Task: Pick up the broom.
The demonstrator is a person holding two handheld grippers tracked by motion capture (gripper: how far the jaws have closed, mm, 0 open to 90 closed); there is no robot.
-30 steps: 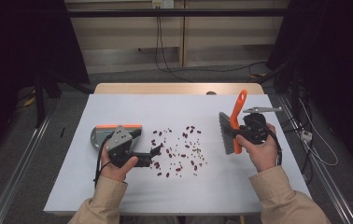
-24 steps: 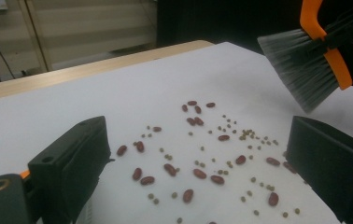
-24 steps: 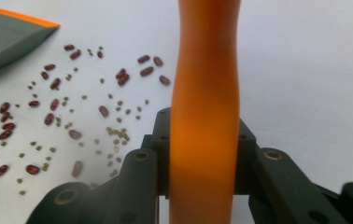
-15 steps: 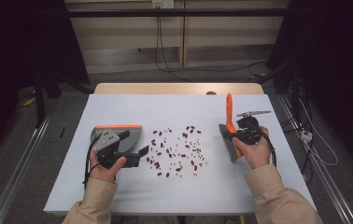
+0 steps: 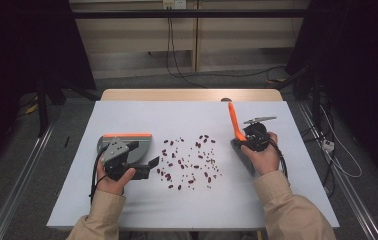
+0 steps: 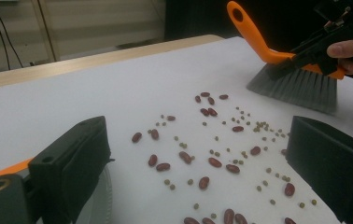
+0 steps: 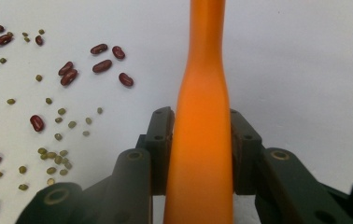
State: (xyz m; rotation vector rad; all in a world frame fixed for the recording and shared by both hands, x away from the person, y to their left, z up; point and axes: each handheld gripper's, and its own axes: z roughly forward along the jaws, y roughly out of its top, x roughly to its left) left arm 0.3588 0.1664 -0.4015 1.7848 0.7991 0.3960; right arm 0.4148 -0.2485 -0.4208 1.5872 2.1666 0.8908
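Right hand-held gripper clamps unmarked orange brush.

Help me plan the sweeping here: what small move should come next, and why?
Probably draw the brush leftward through the beans toward the dustpan. The right tool is shut on the brush handle, bristles down at the right edge of the scattered beans; the dustpan lies at their left, by the open left tool.

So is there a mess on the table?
Yes. Red beans and small green ones lie scattered loose across the white table, between the dustpan and the brush. The right gripper is clamped on the brush's orange handle.
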